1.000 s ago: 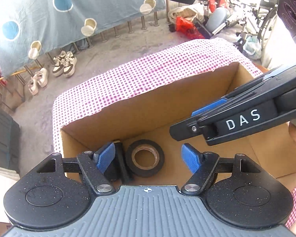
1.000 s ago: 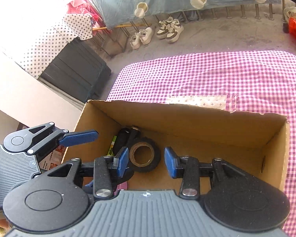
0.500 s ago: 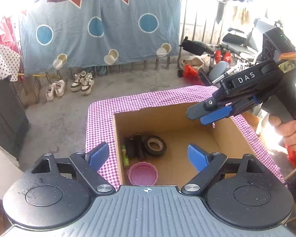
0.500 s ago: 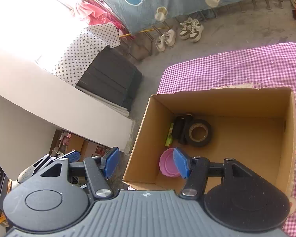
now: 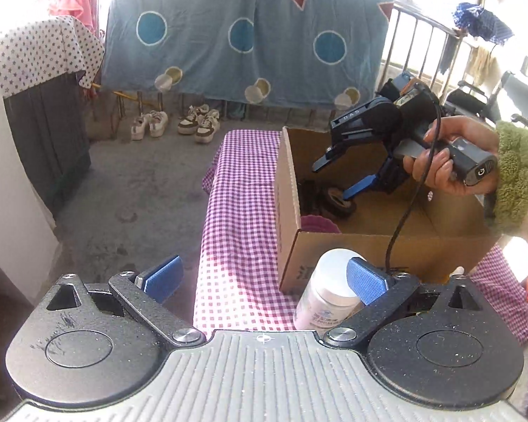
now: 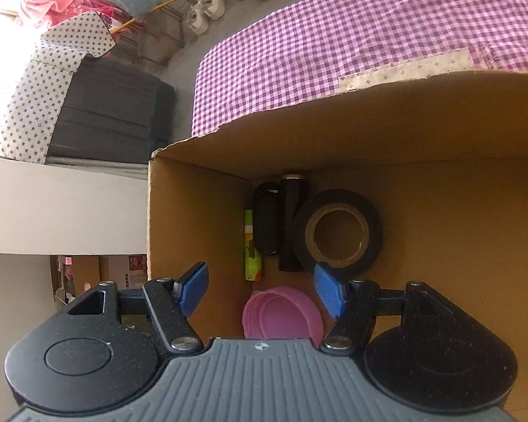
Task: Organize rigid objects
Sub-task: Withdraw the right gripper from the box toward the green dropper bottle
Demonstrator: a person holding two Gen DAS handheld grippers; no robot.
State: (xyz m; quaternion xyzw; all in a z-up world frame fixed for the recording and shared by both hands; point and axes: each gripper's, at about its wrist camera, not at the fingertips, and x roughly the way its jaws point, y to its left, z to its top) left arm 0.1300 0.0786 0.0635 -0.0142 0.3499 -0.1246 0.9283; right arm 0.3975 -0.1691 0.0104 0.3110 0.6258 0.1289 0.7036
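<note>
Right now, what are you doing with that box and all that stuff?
A person is tidying things into a cardboard box. Already inside are a black tape roll, two dark tubes, a green stick and a pink bowl. The right gripper hangs over them, jaws opening, empty. The left gripper, also opening, is by a white jar outside.

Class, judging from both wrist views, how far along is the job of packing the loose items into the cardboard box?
Done: the tape roll, two black cylinders, green tube and pink dish lie in the cardboard box.
In hand: nothing; both grippers' jaws are opening and hold nothing, the right gripper over the box.
Left: the white jar on the cloth, near the left gripper.
</note>
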